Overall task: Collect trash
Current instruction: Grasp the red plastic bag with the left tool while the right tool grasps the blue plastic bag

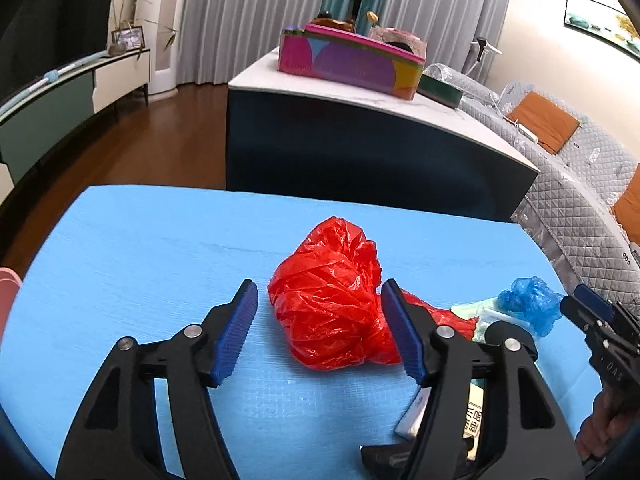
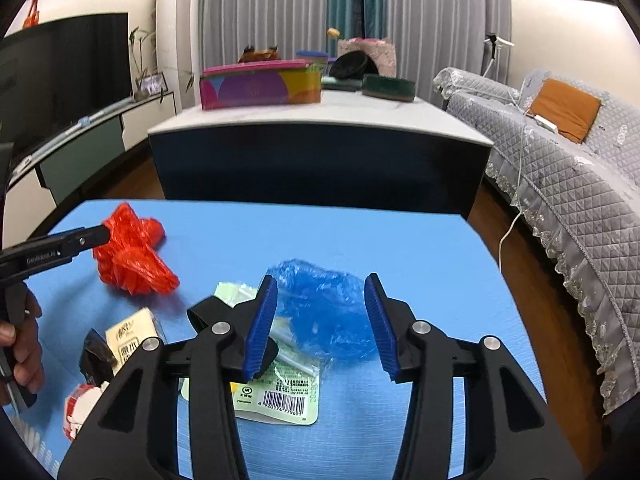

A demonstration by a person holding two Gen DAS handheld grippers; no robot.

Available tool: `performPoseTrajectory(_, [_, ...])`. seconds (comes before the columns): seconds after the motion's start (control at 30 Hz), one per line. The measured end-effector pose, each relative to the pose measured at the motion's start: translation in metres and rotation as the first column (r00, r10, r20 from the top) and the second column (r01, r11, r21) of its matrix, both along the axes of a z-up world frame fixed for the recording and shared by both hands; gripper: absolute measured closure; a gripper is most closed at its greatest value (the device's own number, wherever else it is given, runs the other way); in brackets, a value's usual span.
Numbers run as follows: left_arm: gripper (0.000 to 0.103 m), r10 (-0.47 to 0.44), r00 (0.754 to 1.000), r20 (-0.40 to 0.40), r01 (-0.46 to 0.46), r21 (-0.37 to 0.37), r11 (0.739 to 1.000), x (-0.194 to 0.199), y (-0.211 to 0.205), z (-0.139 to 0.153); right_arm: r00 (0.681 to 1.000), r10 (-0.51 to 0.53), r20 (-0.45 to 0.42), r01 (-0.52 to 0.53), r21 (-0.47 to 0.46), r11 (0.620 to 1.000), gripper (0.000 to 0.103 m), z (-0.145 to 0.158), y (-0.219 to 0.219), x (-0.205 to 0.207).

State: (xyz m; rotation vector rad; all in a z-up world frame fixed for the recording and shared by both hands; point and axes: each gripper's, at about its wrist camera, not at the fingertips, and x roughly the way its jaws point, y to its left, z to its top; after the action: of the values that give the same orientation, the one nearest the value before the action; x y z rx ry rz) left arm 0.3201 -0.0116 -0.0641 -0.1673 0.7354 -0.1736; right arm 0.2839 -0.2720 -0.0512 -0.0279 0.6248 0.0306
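Here both hand-held grippers gape: left (image 1: 320,332) astride red bag (image 1: 332,300), right (image 2: 320,320) astride blue bag (image 2: 324,312).

Litter crowds my near-right side of the blue mat (image 1: 140,260).
Left and far mat lie bare; a red bag (image 1: 336,300) and blue plastic (image 2: 324,312) block the middle.

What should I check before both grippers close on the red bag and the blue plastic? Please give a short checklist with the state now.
1. Left gripper open: ok.
2. Red bag sits between its pads: ok, though the right pad is close to the bag; contact cannot tell.
3. Right gripper open: ok.
4. Blue plastic between its pads: ok.
5. Only the blue plastic in its path: not ok, the barcode packet lies partly under it.
6. Place to drop the trash: cannot tell, none in view.
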Motion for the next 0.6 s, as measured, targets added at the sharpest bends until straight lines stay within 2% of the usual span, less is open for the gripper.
performPoseTrajectory(0.2, [0.04,-0.008,0.999,-0.044,0.008,-0.001,1.0,0.004,-0.006,-0.009,0.999,0.015,-0.032,-0.016,-0.034,0.999,0.057,-0.008,0.007,0.004])
performPoseTrajectory(0.23, [0.042,-0.012,0.999,-0.046,0.011,-0.005,1.0,0.004,-0.007,-0.009,0.999,0.014,-0.039,-0.015,-0.04,0.999,0.057,-0.01,0.007,0.005])
performPoseTrajectory(0.27, [0.049,-0.02,0.999,-0.042,0.019,-0.006,1.0,0.002,-0.008,-0.008,0.999,0.012,-0.042,-0.014,-0.041,0.999,0.058,-0.01,0.007,0.005])
performPoseTrajectory(0.3, [0.05,-0.023,0.999,-0.042,0.023,-0.003,1.0,0.002,-0.008,-0.007,0.999,0.01,-0.043,-0.012,-0.042,0.999,0.059,-0.011,0.007,0.006])
performPoseTrajectory(0.4, [0.055,-0.028,0.999,-0.042,0.029,0.011,1.0,0.0,-0.009,-0.006,0.999,0.003,-0.053,-0.005,-0.042,0.999,0.073,-0.011,0.005,0.008])
performPoseTrajectory(0.47, [0.058,-0.03,0.999,-0.038,0.031,0.02,0.999,-0.001,-0.008,-0.005,0.998,0.005,-0.056,-0.007,-0.033,0.999,0.086,-0.011,0.004,0.008])
performPoseTrajectory(0.57, [0.059,-0.017,1.0,-0.024,0.018,0.034,0.999,-0.006,-0.005,-0.001,0.999,0.01,-0.049,-0.012,-0.034,0.999,0.098,-0.007,0.004,0.007])
performPoseTrajectory(0.6, [0.059,-0.01,1.0,-0.018,0.011,0.037,0.999,-0.007,-0.002,0.002,0.999,0.01,-0.046,-0.011,-0.034,0.999,0.1,-0.006,0.005,0.006])
